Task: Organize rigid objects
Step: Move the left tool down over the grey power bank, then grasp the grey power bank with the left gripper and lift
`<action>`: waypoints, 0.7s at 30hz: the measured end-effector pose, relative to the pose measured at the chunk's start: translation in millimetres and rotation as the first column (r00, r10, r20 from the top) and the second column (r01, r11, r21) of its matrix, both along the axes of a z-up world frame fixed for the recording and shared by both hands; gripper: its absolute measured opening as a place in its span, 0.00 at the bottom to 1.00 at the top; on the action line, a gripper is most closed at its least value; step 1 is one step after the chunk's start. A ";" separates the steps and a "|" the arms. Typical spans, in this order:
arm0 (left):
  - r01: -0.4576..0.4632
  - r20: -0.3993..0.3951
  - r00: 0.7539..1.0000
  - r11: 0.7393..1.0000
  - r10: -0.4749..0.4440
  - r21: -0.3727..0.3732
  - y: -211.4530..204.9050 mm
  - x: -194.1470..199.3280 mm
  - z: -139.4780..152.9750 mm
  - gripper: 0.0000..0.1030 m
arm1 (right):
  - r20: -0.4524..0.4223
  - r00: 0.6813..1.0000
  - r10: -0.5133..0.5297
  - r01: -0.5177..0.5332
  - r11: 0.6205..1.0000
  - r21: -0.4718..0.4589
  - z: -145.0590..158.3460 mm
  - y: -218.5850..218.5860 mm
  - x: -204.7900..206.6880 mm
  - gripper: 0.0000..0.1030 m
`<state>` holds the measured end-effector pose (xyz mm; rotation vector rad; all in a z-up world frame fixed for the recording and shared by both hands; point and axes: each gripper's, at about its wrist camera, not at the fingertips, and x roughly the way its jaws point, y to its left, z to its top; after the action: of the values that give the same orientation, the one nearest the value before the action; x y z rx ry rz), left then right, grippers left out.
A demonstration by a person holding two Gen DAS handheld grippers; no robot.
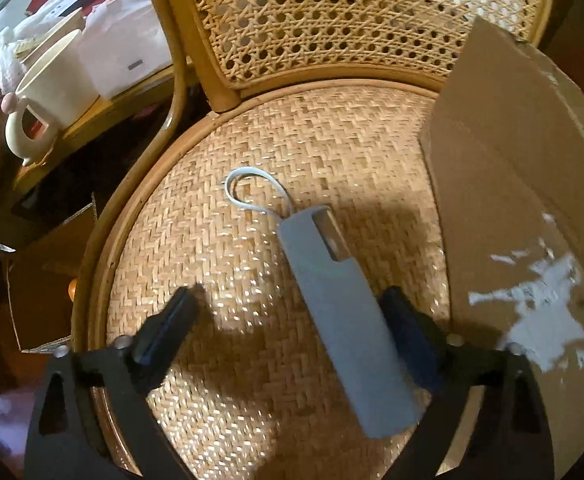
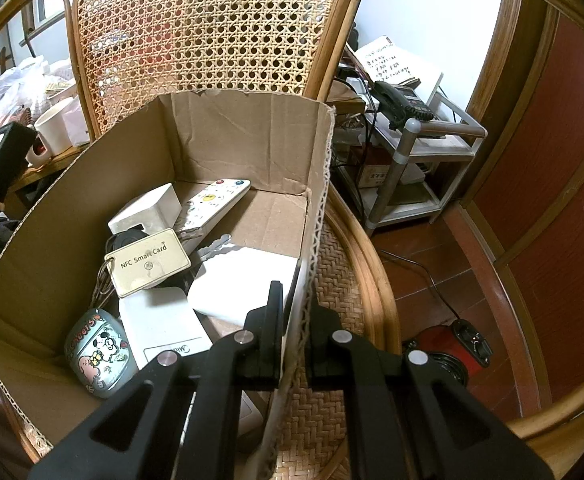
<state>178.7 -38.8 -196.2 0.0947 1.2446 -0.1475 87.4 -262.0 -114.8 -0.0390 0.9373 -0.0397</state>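
A long grey power bank (image 1: 344, 320) with a white looped cord (image 1: 251, 188) lies on the woven chair seat (image 1: 251, 140). My left gripper (image 1: 289, 298) hangs open over it. The right finger sits close beside the bank and the left finger stands well clear. On the right of the seat stands a cardboard box (image 1: 512, 200). My right gripper (image 2: 296, 292) is shut on the right wall of the box (image 2: 231, 136). The box holds a white remote (image 2: 215, 204), an NFC card (image 2: 147, 262), white cases (image 2: 243, 280) and a cartoon-printed case (image 2: 99, 352).
The cane chair back (image 1: 332, 20) rises behind the seat. A cream mug (image 1: 51, 80) and white packets sit on a side table to the left. To the right a metal shelf (image 2: 412, 152) carries a telephone, with cables and a red device (image 2: 444, 344) on the floor.
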 end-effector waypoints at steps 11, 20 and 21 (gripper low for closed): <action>0.056 0.024 0.998 0.997 -0.055 -0.052 -2.6 -13.9 19.1 0.25 | 0.000 1.000 0.000 0.000 1.000 0.000 0.1 0.2 0.3 0.10; 0.046 0.081 0.996 0.995 -0.039 -0.086 -5.9 -20.3 56.3 0.25 | 0.000 1.000 0.000 0.000 1.000 0.000 -0.1 0.4 0.3 0.10; 0.038 0.089 0.996 0.995 -0.030 -0.094 -4.7 -20.7 60.5 0.25 | 0.000 1.000 -0.001 0.001 1.000 0.000 0.0 0.3 0.1 0.10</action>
<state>158.0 -43.5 -135.8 0.0389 1.1470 -0.2302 87.5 -261.6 -114.8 -0.0389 0.9373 -0.0408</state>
